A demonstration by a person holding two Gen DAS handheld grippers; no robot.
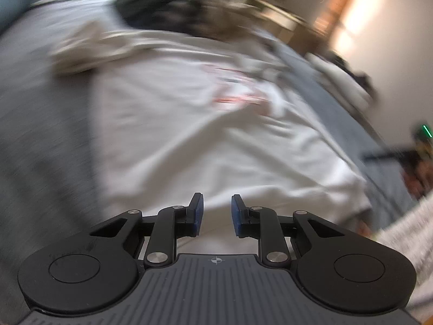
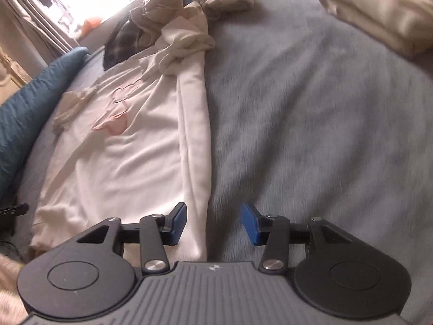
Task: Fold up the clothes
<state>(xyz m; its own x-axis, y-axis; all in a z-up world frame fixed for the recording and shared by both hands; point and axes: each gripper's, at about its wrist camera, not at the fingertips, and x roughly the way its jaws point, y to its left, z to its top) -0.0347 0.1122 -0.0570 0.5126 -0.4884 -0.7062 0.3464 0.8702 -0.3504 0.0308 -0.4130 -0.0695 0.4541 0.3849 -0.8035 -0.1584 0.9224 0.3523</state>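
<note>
- The left gripper (image 1: 217,211) sits nearest in its own view, its blue pads (image 1: 199,211) a narrow gap apart with nothing pinched between them; the near hem of the white sweatshirt (image 1: 189,135) lies just beyond and beneath the fingertips.
- The right gripper (image 2: 213,223) stands about half open and holds nothing; the folded side edge of the white sweatshirt (image 2: 130,146) runs up between its jaws, nearer the left pad, and the pads do not press on it.
- The white sweatshirt lies spread flat on the grey blanket (image 2: 311,124), its long folded edge running away from the right gripper, and bare blanket takes up everything to the right of that edge.
- A faded pink print (image 2: 113,119) shows on the sweatshirt's chest, further along the sweatshirt from both grippers.
- Left of the sweatshirt in the right wrist view a teal pillow (image 2: 29,113) rests along the blanket's edge.
- Beyond the sweatshirt's far end lies a heap of crumpled beige clothes (image 2: 173,13), with a dark garment (image 2: 121,40) beside it.
- Far to the right of the sweatshirt, well apart from it, a folded cream garment (image 2: 379,13) lies on the blanket.
- The left wrist view is blurred; at its right edge, beside the sweatshirt's corner, a hand (image 1: 416,181) and a pale knitted sleeve (image 1: 411,241) show, detail unclear.
</note>
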